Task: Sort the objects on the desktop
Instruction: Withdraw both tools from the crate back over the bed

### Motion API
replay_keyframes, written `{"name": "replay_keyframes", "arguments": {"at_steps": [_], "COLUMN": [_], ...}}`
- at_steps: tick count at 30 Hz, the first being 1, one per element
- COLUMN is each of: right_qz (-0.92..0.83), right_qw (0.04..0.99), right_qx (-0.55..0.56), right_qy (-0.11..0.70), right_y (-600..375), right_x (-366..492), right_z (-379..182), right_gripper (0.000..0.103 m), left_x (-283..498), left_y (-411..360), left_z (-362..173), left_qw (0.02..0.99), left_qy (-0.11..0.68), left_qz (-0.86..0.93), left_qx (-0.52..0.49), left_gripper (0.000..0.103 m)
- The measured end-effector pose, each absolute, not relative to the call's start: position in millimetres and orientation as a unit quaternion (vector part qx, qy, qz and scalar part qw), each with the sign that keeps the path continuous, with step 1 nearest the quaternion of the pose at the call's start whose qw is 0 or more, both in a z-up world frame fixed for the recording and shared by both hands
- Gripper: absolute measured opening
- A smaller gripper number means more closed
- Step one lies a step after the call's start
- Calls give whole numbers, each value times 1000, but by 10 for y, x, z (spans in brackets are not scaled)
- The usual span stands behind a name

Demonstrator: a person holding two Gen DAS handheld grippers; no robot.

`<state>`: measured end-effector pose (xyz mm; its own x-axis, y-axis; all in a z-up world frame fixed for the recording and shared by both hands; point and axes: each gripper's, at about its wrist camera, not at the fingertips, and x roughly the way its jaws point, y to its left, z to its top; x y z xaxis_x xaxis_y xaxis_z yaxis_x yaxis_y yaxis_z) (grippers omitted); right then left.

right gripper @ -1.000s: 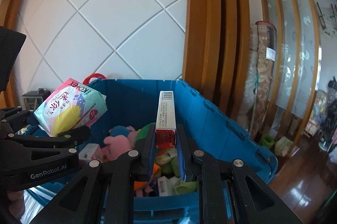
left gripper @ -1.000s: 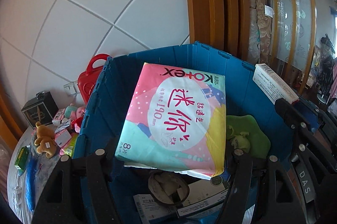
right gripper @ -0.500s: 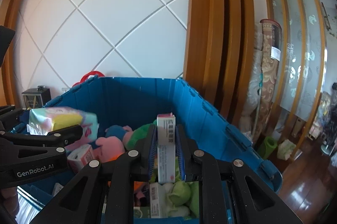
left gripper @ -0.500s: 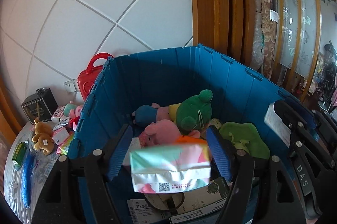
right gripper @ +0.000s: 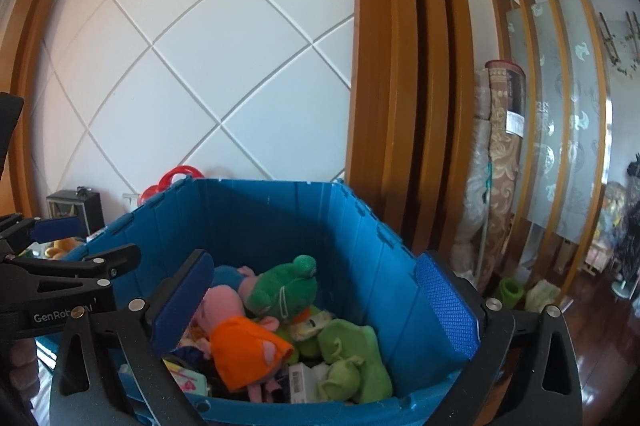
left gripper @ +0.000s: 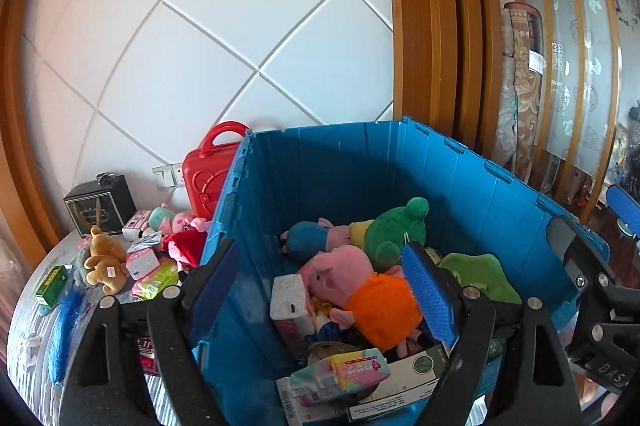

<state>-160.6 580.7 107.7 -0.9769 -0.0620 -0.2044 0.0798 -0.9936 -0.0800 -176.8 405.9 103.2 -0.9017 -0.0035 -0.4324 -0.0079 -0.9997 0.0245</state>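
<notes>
Desktop toys and packets (left gripper: 140,262) wait on the table left of my left tongs (left gripper: 320,282), nearer than my right tongs (right gripper: 316,302); both pairs are opening, empty, over the blue crate (left gripper: 360,162).

Both feeds reach me bright and daylit. The white tiled wall (left gripper: 208,38) is evenly lit, and light from the upper right blows out the ceiling corner in my right wrist view. A soft shadow darkens the far inner wall of the blue crate (left gripper: 360,162). The wooden floor (right gripper: 600,338) shows glossy glare. Fisheye bending curves the wooden pillar (right gripper: 396,66), the corners go black, and the far right edge looks smeared.
</notes>
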Motion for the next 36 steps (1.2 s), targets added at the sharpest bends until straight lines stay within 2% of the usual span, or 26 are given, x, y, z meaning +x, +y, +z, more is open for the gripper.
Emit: {"name": "replay_keyframes", "arguments": {"at_steps": [13, 23, 36], "right_qz": [-988, -969, -962], "right_qw": [137, 236, 261], "right_qx": [51, 68, 73], "right_qy": [43, 17, 40], "right_y": [5273, 4650, 3745], "right_x": [-1240, -1279, -1165], "right_z": [1108, 888, 904], "right_gripper": [103, 103, 103], "left_x": [-988, -693, -611], "left_y": [3192, 2456, 1291], "left_z": [1031, 779, 405], "left_qw": [-113, -217, -227], "left_qy": [-26, -28, -65], "left_qz": [980, 954, 941], "left_qx": [-163, -206, -241], "left_gripper": [83, 83, 83]}}
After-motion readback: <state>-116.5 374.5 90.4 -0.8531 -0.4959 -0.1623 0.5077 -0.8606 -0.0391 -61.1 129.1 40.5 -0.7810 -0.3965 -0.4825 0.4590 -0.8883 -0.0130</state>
